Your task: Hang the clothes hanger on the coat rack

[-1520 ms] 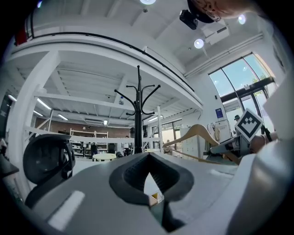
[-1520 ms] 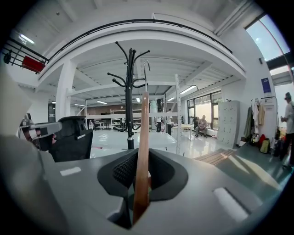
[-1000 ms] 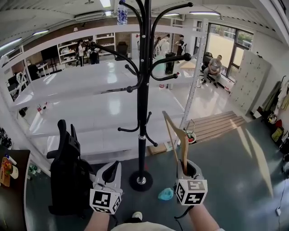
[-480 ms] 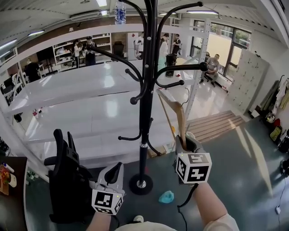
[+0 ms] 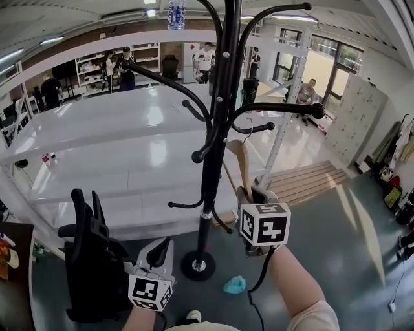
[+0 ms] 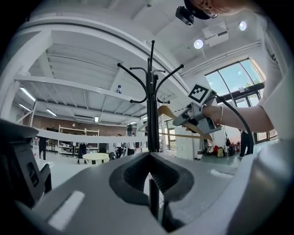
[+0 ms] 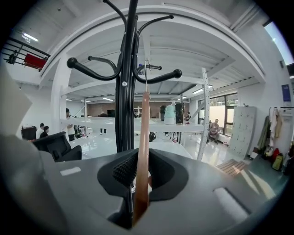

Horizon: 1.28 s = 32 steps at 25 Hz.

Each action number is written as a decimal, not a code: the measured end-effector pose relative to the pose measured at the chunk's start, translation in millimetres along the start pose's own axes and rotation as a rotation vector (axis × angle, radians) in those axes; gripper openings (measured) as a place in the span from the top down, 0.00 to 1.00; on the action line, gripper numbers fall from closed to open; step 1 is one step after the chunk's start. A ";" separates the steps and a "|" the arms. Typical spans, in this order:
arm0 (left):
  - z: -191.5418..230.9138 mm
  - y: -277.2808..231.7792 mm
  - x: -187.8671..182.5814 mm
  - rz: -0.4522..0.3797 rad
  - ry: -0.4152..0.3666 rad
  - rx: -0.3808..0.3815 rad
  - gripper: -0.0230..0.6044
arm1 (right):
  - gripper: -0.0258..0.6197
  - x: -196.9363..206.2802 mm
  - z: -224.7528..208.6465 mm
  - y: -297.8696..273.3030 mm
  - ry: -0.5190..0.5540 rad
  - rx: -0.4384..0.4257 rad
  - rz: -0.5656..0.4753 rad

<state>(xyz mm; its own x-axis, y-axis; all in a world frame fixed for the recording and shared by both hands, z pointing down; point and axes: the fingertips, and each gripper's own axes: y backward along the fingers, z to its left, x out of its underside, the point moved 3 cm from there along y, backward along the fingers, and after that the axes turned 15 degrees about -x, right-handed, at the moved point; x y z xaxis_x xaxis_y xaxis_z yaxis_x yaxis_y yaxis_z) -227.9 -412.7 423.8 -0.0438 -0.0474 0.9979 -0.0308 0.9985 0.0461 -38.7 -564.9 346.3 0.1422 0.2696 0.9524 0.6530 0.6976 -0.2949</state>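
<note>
Head view showed, at far left, a black office chair point(image 5: 90, 258). Just beside it we held the left tongs point(image 5: 160, 249) low, pressed together on nothing; in the left gripper view point(image 6: 149, 183) only a thin seam showed between them. The black coat rack point(image 5: 213, 161) stood in the middle on its round base point(image 5: 197, 265), with curved arms branching at several heights. Just right of the pole we carried the wooden clothes hanger point(image 5: 240, 165) upright, pinched at its lower end by the right tongs point(image 5: 251, 194). In the right gripper view the wood point(image 7: 142, 151) ran straight up between the pads, and its metal hook point(image 7: 146, 69) rose close beside the pole, near the knobbed arms point(image 7: 158, 75) but, as far as we could judge, not yet over any of them.

We judged the main risk to be the hook striking an arm's ball end and twisting the hanger in so narrow a grip. It might then slip or drop. Knocking the pole could also rock the rack.

As for containers, a capped water bottle point(image 5: 175, 14) stood on the high shelf left of the pole. We could not tell how full it was.
</note>
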 end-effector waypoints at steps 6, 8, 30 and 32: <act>7.3 -5.3 18.4 0.031 0.007 -0.015 0.96 | 0.84 19.8 -7.4 -24.3 -0.030 0.003 0.032; 12.0 -6.5 24.3 0.037 0.007 -0.031 0.96 | 0.84 23.7 -8.1 -29.9 -0.030 0.005 0.028; -15.5 11.9 0.1 0.008 0.008 -0.043 0.96 | 0.52 4.1 8.8 30.4 0.042 -0.056 -0.228; -24.8 16.5 -6.6 -0.005 0.005 -0.031 0.96 | 0.55 -2.6 9.8 49.1 0.075 -0.042 -0.251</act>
<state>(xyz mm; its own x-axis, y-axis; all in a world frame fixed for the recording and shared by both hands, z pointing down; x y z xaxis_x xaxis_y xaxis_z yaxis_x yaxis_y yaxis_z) -203.3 -395.1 419.0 -0.0383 -0.0527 0.9979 -0.0002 0.9986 0.0528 -14.3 -524.8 328.6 0.0257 0.0405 0.9988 0.7048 0.7078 -0.0469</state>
